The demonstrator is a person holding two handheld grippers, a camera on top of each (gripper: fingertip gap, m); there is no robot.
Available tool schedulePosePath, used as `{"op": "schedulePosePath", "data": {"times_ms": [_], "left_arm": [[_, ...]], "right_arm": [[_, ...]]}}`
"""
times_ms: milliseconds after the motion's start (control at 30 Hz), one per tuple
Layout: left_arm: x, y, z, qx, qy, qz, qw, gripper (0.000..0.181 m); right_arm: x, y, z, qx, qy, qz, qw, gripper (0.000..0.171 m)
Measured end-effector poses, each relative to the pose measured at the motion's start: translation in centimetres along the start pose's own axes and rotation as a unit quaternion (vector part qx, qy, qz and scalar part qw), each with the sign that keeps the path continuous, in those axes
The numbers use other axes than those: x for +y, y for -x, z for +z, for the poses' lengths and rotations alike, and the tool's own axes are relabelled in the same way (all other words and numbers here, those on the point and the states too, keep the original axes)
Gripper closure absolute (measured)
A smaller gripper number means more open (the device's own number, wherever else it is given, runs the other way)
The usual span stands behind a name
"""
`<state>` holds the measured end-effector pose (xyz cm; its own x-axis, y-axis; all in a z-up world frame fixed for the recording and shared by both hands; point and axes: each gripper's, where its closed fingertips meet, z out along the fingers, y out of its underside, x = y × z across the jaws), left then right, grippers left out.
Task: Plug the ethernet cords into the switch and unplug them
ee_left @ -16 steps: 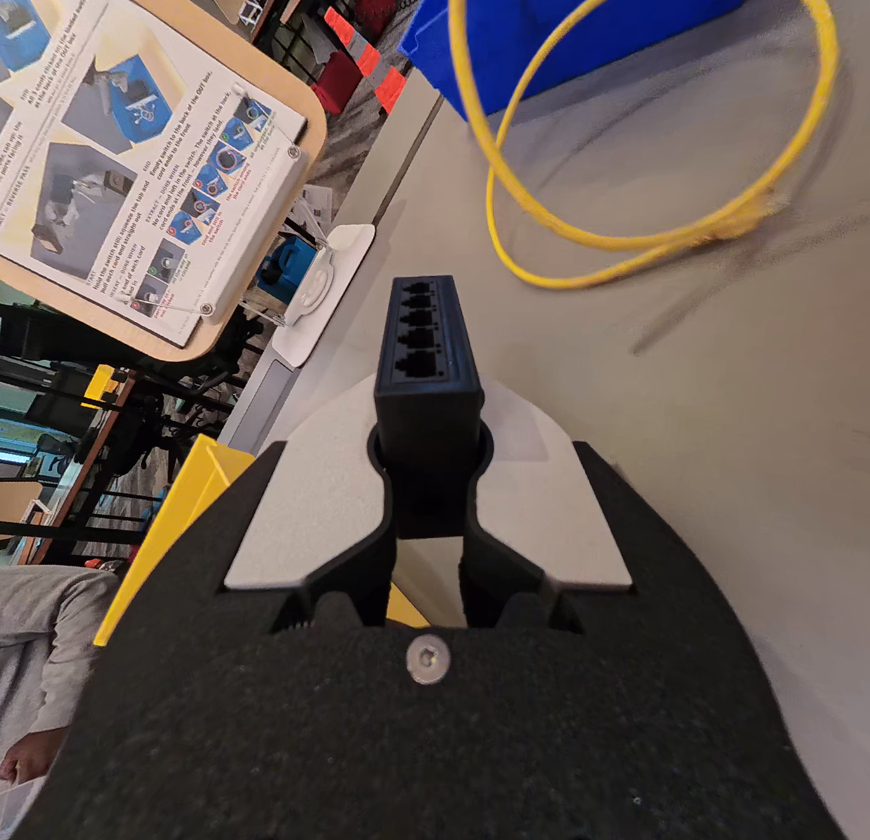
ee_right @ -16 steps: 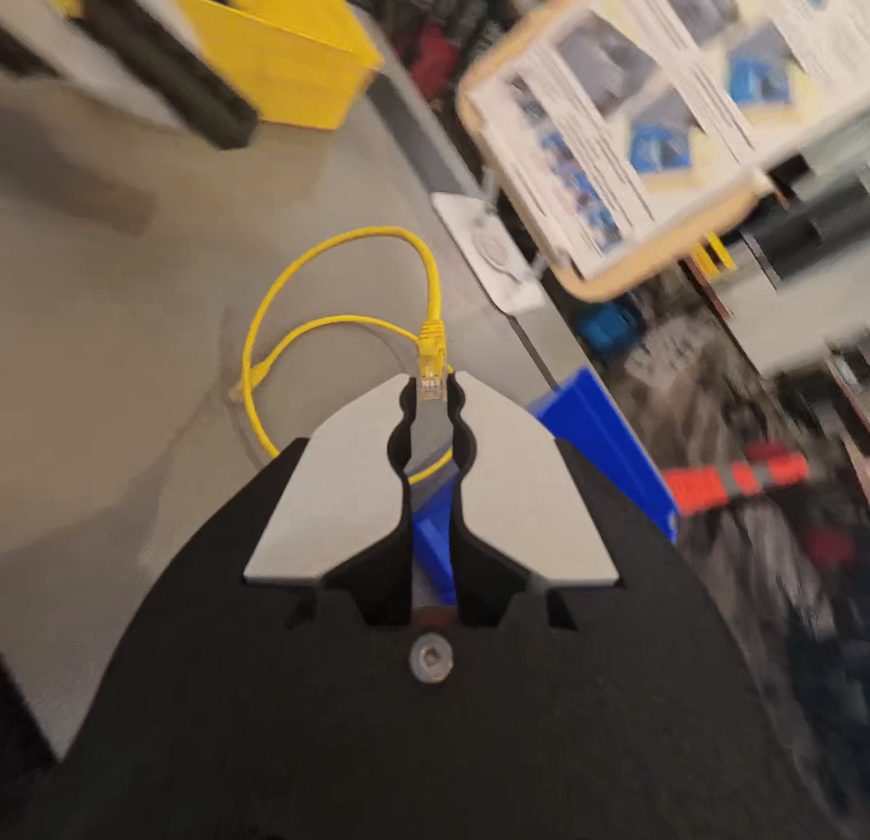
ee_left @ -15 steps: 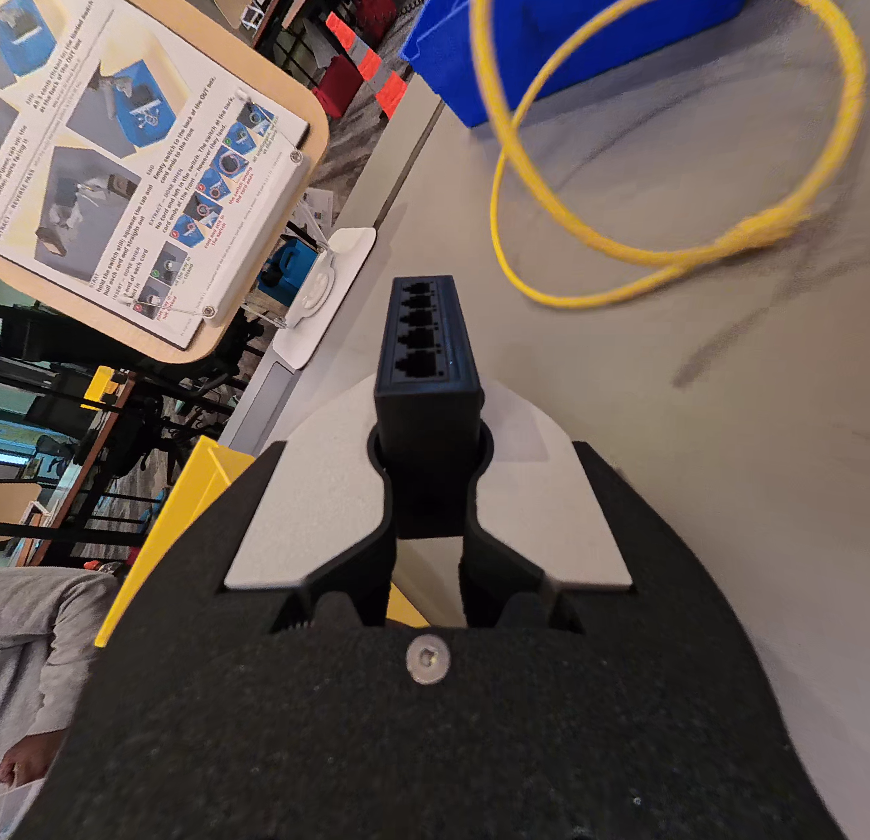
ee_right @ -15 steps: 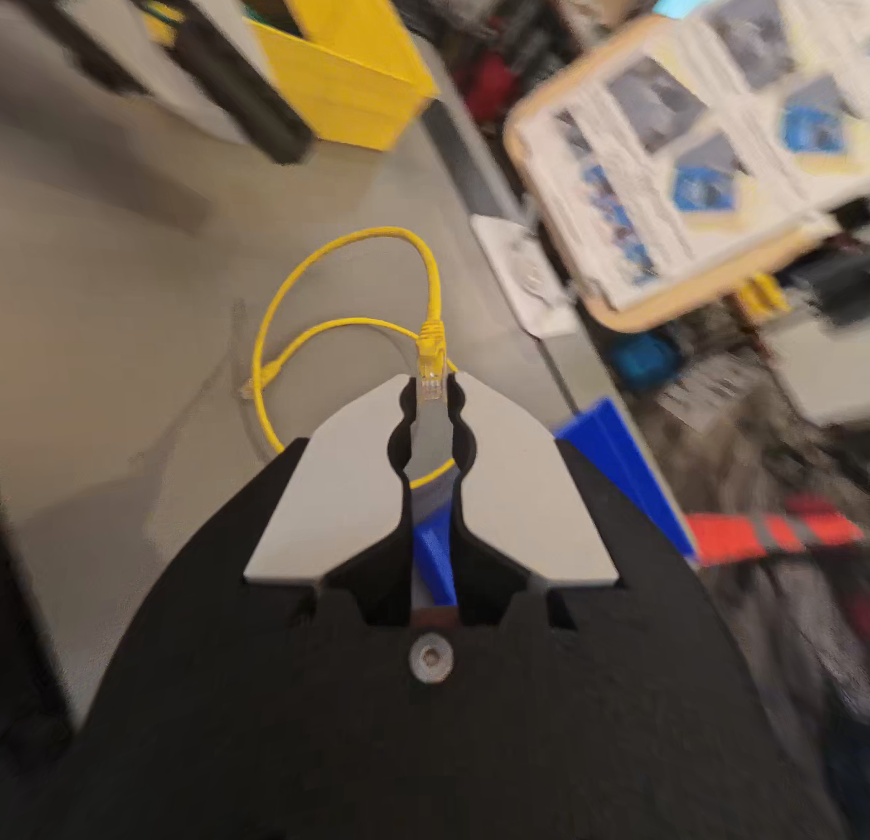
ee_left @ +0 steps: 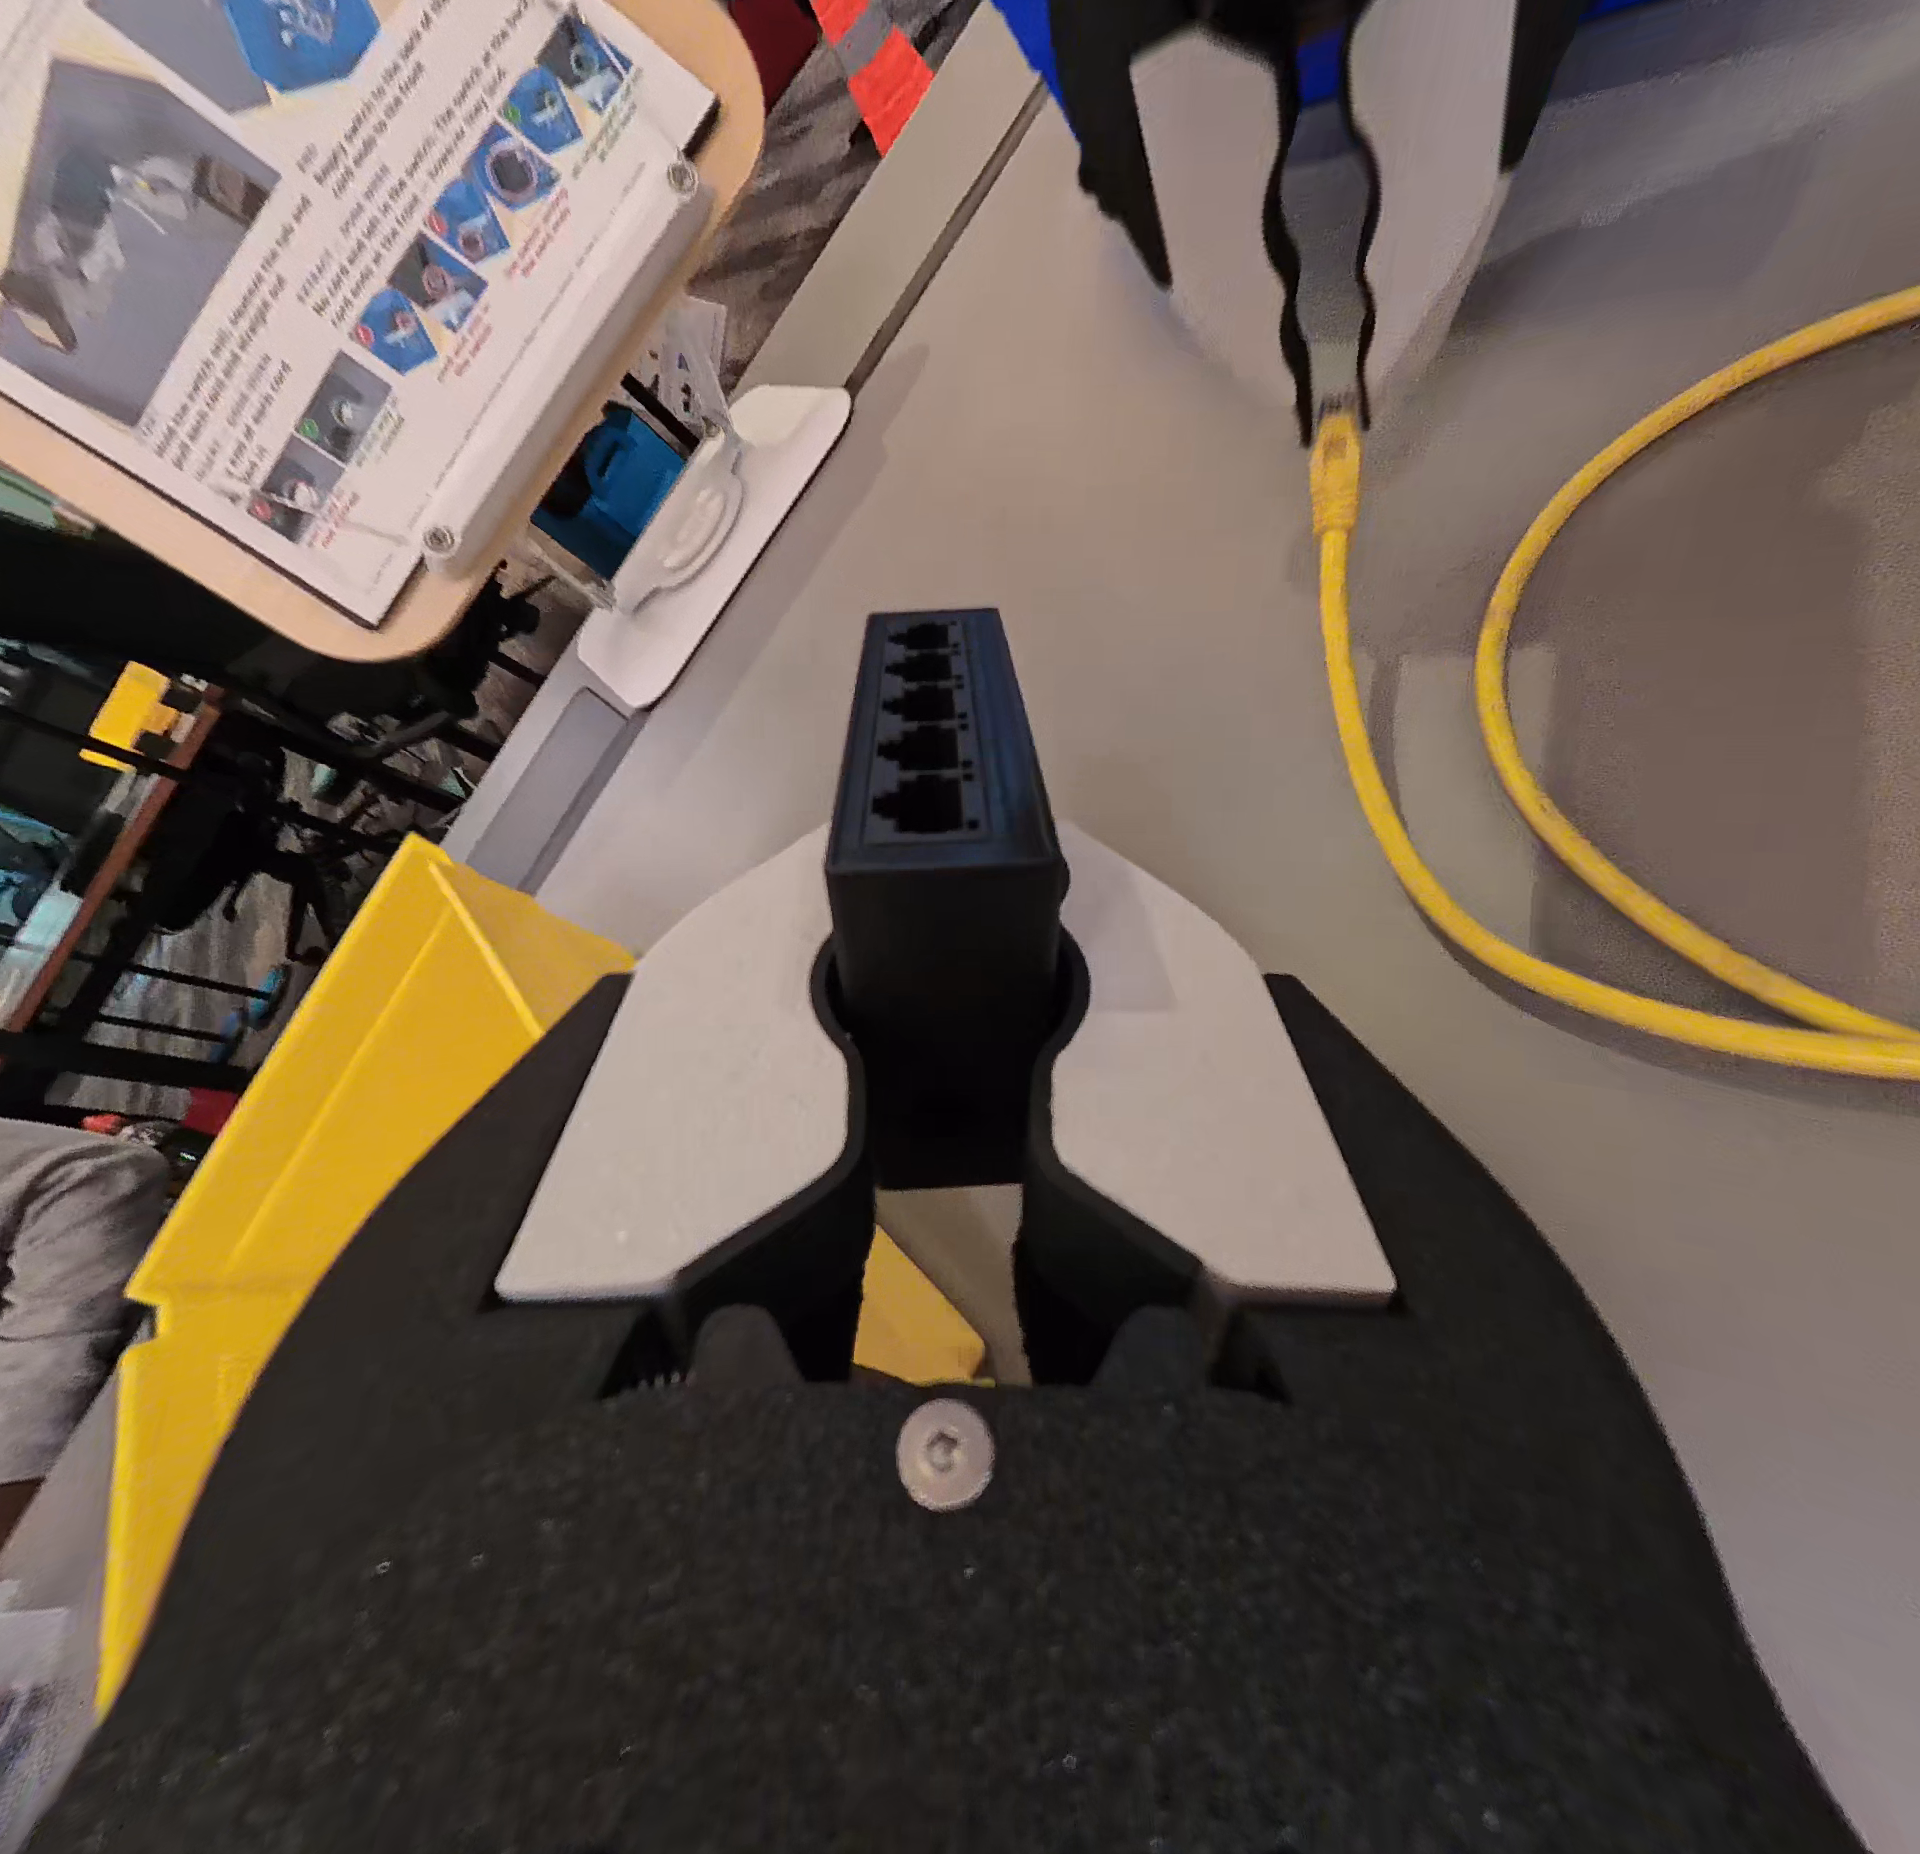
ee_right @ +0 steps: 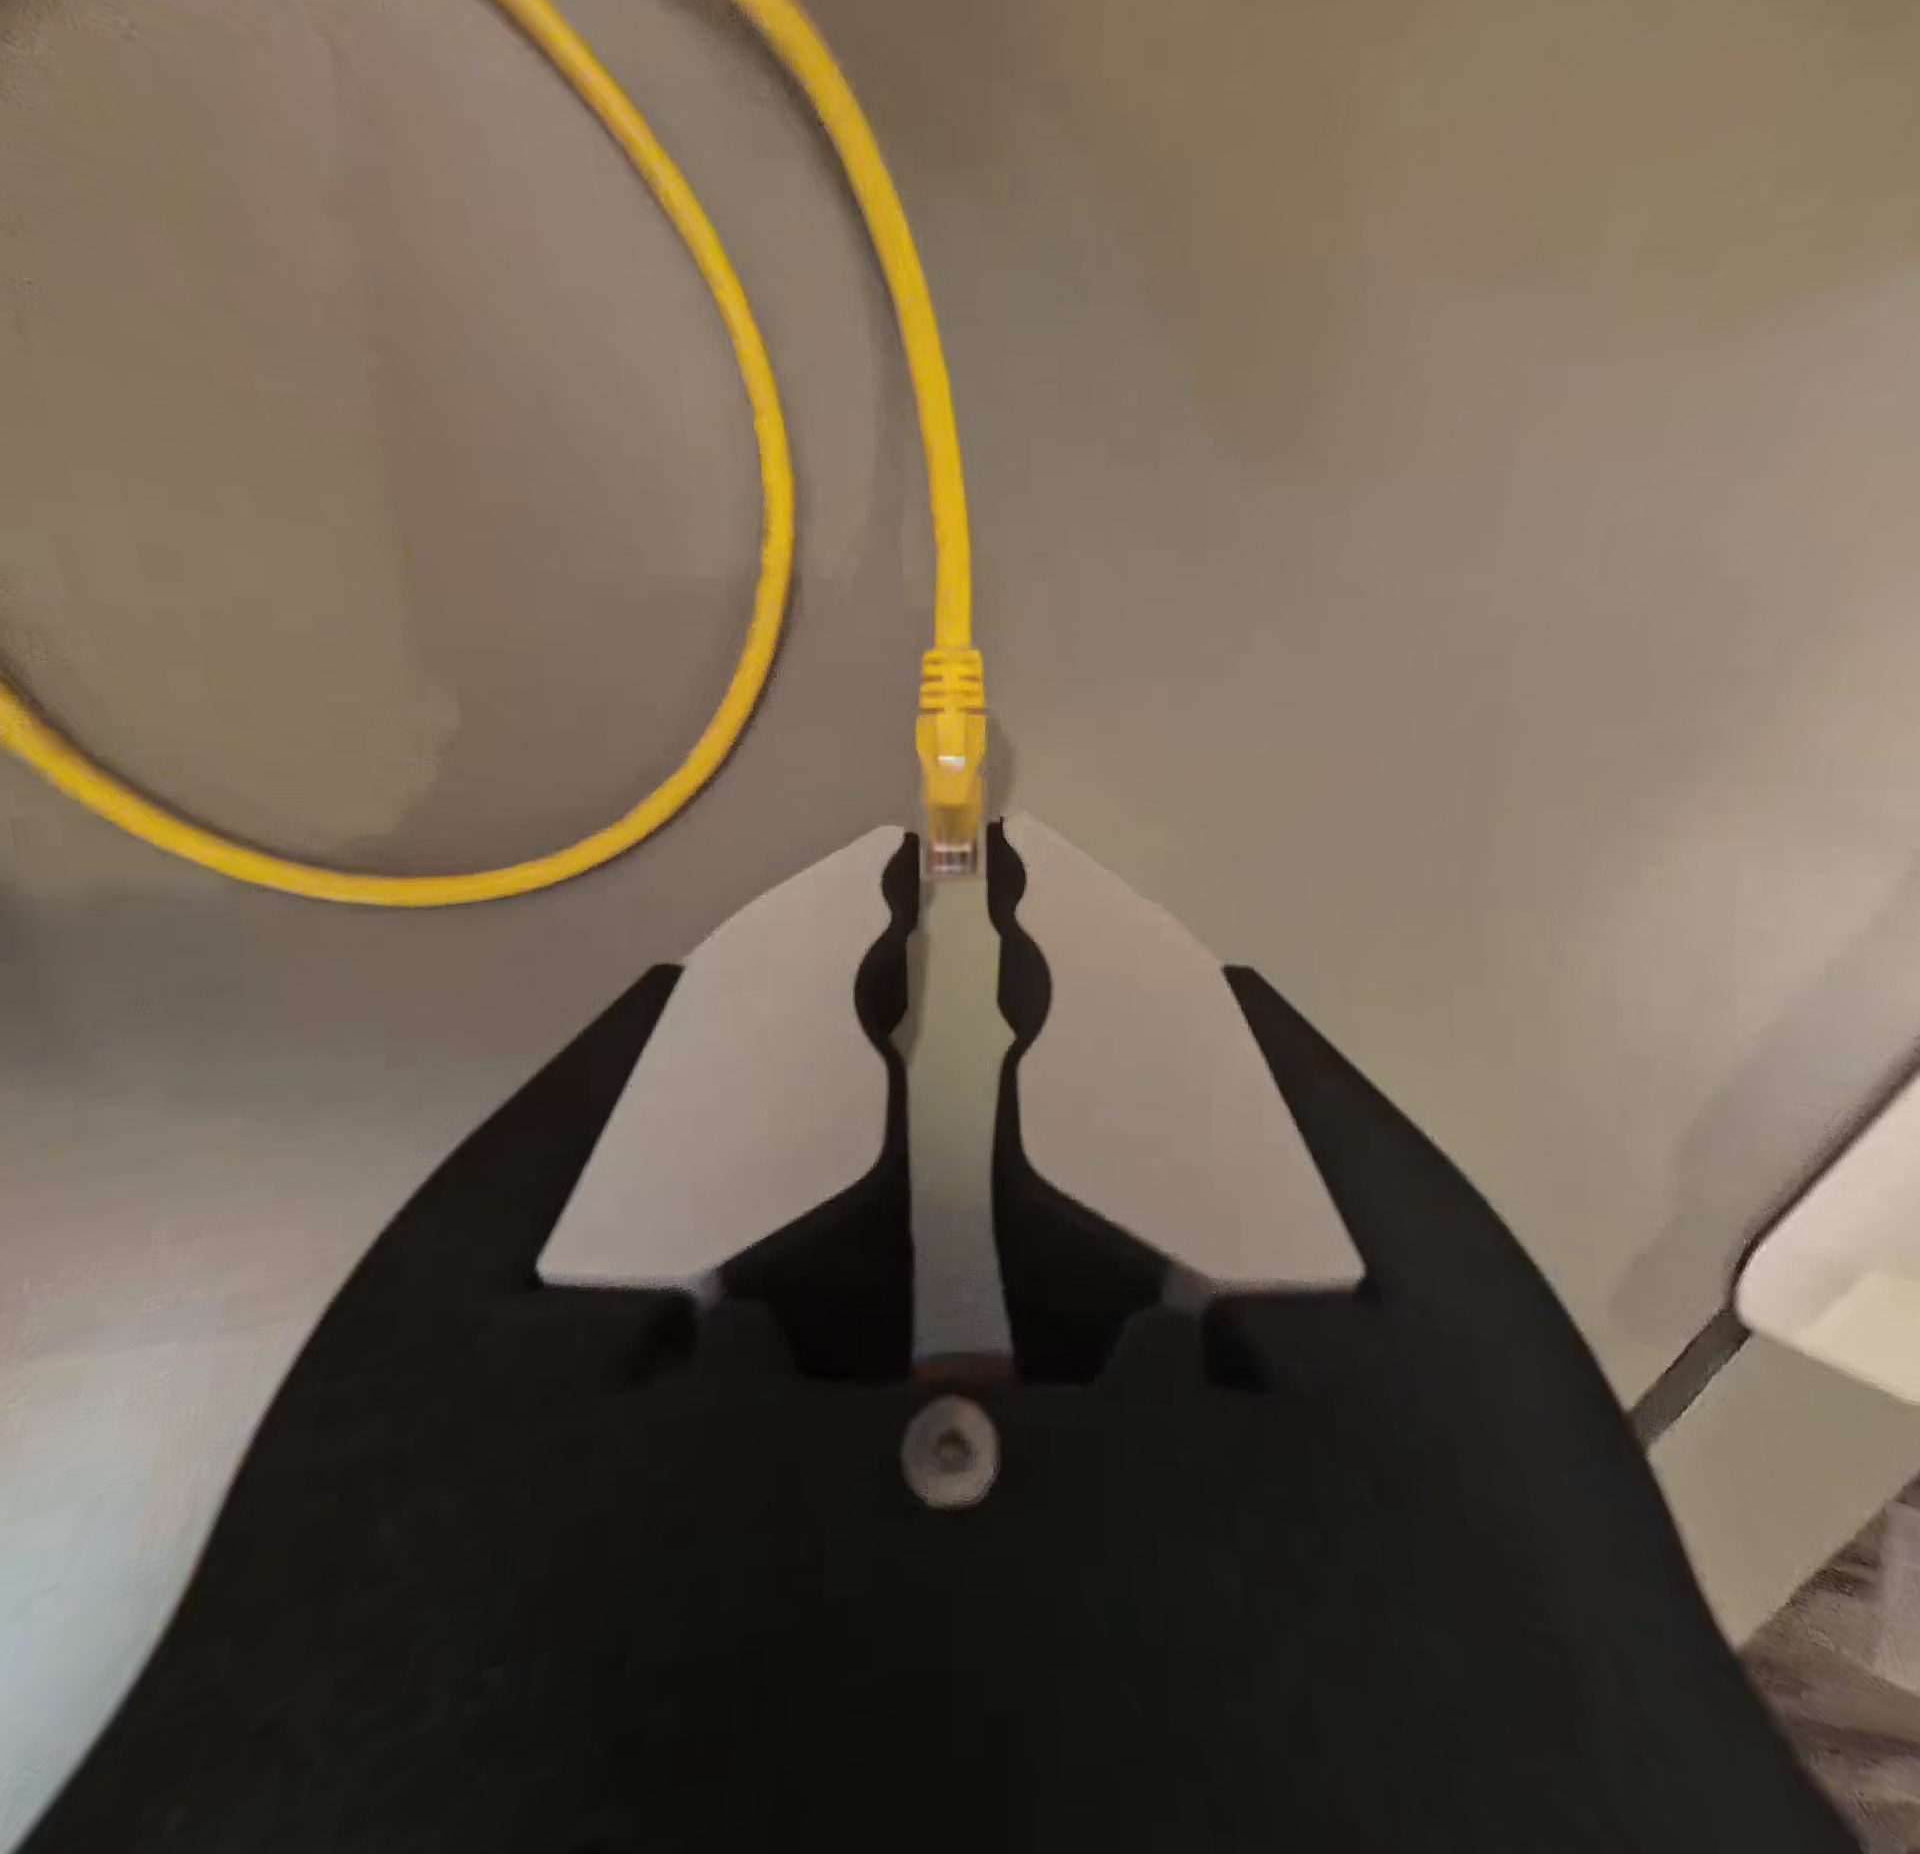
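Left tongs are clamped on the black switch, ports facing up and away from them, while the right tongs pinch just the clear tip of the yellow cord's plug, off to the switch's far right above the tabletop. I'd say the grip's too shallow and backwards, so regrip behind the boot, clip aligned, push straight in. Count: one switch with five ports, all empty, one cord, one plug showing.

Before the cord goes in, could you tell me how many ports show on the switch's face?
5: one row along the face of the black switch, held in the left gripper, all empty.
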<state>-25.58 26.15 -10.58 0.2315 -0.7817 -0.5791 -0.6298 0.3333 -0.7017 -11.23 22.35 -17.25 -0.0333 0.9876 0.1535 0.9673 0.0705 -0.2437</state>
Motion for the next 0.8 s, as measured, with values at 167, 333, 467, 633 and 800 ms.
{"op": "schedulePosePath", "data": {"times_ms": [167, 333, 467, 633, 800], "left_arm": [[1.3, 0.3, -0.6, -0.001, 0.011, -0.021, 1.0, 0.152], [2.0, 0.4, -1.3, -0.003, 0.02, -0.03, 0.999, 0.151], [2.3, 0.5, -1.2, 0.01, 0.019, -0.056, 0.998, 0.151], [1.5, 0.4, -0.6, 0.031, 0.006, -0.065, 0.997, 0.151], [0.4, 0.2, 0.2, 0.04, -0.004, -0.061, 0.997, 0.151]], "right_arm": [[0.7, -3.8, 1.9, 0.07, 0.088, -0.024, 0.993, 0.138], [-0.9, -5.8, -3.1, 0.209, -0.01, 0.219, 0.953, 0.124], [-1.2, -2.1, -3.7, 0.265, -0.107, 0.4, 0.871, 0.131], [3.2, -1.7, -2.8, 0.348, -0.077, 0.472, 0.806, 0.135], [0.2, -0.7, -3.1, 0.302, -0.086, 0.48, 0.819, 0.135]]}}
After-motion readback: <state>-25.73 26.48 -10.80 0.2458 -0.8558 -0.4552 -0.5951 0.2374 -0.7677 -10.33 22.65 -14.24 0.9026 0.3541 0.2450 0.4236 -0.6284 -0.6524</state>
